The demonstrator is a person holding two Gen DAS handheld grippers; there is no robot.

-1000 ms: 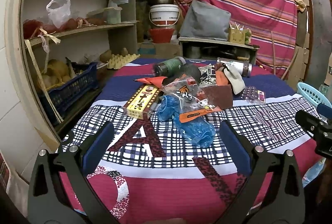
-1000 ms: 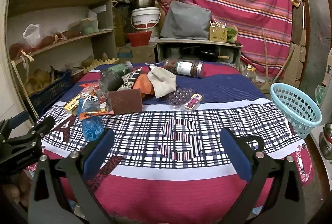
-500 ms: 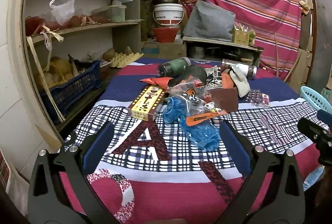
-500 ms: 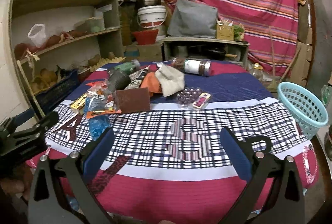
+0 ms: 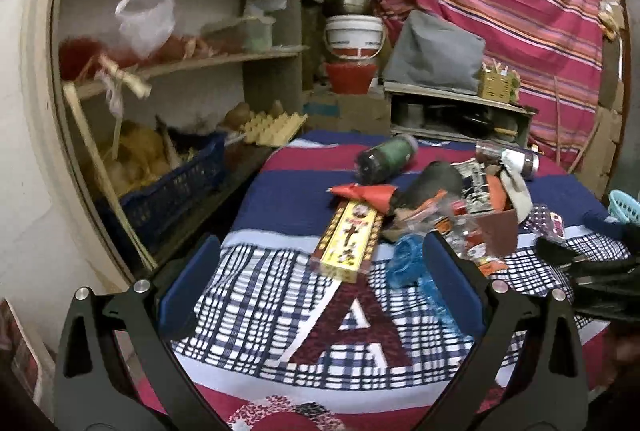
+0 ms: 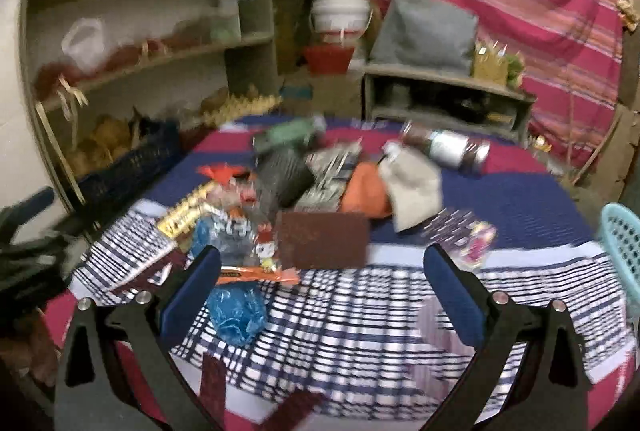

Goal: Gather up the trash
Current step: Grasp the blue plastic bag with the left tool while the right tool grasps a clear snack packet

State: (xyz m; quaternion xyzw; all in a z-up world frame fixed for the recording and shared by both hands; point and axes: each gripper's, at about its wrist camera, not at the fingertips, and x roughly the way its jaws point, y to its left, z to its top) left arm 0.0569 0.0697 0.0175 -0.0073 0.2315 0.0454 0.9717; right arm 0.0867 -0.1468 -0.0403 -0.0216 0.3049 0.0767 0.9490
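Observation:
A pile of trash lies on the checked tablecloth (image 5: 256, 295): a yellow box (image 5: 348, 239), a crumpled blue plastic bag (image 6: 236, 315), an orange wrapper (image 6: 256, 273), a brown pad (image 6: 324, 241), a white cloth (image 6: 412, 187), a green bottle (image 5: 386, 157) and a jar (image 6: 448, 147). My left gripper (image 5: 320, 283) stands open just short of the yellow box. My right gripper (image 6: 324, 283) hovers before the brown pad, its jaws closing with nothing pressed between them. The blue bag lies by its left finger. The right wrist view is blurred.
A light-blue basket (image 6: 624, 243) stands off the table's right edge. Shelves with a dark blue crate (image 5: 172, 187) run along the left. A low bench with a grey cushion (image 5: 436, 51) and a white bucket (image 5: 354, 35) stands behind the table. A blister pack (image 6: 464, 231) lies right of the pile.
Both grippers have come closer to the pile. The left one has swung leftwards, so the pile sits further right in its view. The right one has slid left towards the pile, blurring its view.

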